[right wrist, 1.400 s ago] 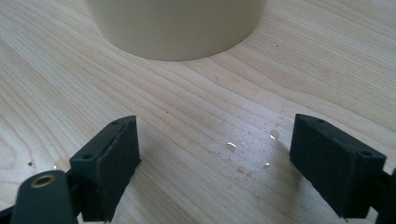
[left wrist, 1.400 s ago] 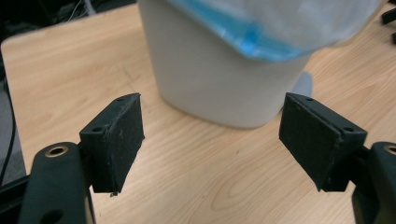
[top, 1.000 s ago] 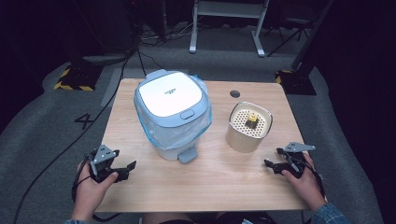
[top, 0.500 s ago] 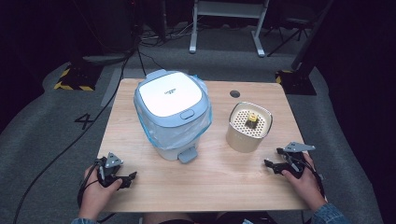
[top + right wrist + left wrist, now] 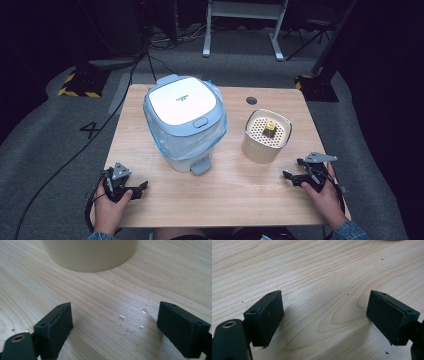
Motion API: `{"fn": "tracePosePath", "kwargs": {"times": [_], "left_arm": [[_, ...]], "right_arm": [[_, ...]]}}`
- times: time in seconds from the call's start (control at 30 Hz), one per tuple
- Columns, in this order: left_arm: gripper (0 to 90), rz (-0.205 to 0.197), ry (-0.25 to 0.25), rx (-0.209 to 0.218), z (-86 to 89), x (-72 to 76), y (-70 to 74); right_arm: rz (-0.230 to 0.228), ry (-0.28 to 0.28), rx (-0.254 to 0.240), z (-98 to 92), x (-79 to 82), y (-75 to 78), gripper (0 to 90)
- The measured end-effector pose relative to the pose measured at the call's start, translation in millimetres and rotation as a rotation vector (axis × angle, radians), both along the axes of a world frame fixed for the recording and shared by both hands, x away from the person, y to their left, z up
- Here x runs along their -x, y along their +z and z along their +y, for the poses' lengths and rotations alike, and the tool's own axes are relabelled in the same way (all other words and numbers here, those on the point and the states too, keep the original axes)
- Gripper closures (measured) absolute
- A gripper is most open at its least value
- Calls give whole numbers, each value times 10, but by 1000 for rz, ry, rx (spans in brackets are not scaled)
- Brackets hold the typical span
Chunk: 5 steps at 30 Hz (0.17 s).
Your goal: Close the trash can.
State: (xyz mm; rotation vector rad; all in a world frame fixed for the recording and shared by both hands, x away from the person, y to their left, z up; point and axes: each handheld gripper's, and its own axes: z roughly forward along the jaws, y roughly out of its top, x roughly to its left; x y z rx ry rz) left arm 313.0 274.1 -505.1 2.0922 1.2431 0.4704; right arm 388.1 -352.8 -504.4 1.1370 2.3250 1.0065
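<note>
Dark floor surrounds the bench (image 5: 240, 200), where nothing looks begun: both grippers, left (image 5: 131, 189) and right (image 5: 294, 176), rest open-fingered and empty at the near corners, the right near the beige canister (image 5: 266, 136), the lidded bin (image 5: 184, 120) untouched mid-bench.

Lab or studio: dark room, grey carpet, cables (image 5: 125, 62) and hazard-taped base (image 5: 80, 85) behind the counter (image 5: 235, 195), beside a stand (image 5: 245, 25).

The rectangular pale wooden table (image 5: 240, 200) had a smooth, matt top with clear grain. The white-and-blue plastic pedal bin (image 5: 184, 120) looked smooth and faintly glossy, a thin clear plastic liner (image 5: 172, 145) crinkled around it. The cream cylindrical container (image 5: 266, 140) looked matt. Both grippers' 2 black pads (image 5: 268, 316) appeared dull and rubbery.
</note>
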Motion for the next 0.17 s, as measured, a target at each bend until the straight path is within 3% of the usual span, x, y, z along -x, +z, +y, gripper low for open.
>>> {"fn": "tracePosePath", "kwargs": {"times": [0.17], "left_arm": [[146,-1,14,-2,-9,10,1]], "right_arm": [[11,-72,10,24,12,-5,60]]}}
